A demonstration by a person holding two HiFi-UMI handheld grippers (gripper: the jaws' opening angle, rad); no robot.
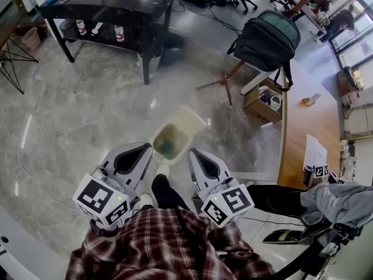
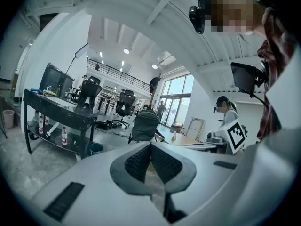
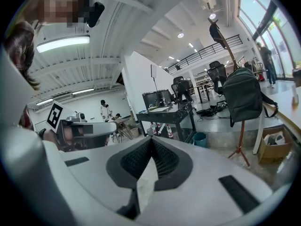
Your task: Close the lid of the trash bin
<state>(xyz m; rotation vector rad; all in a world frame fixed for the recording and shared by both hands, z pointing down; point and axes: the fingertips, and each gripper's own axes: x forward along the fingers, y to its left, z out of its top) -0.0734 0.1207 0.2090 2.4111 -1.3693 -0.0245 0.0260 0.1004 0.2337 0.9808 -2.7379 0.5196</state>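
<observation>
We hold the left gripper and right gripper side by side, both jaws clenched on nothing, probably to push rather than grasp. The trash bin stands open on the floor just ahead of them.

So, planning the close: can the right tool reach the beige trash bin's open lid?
Probably yes: the right tool is shut, empty, near the beige plastic trash bin; nothing blocks its open lid.
</observation>
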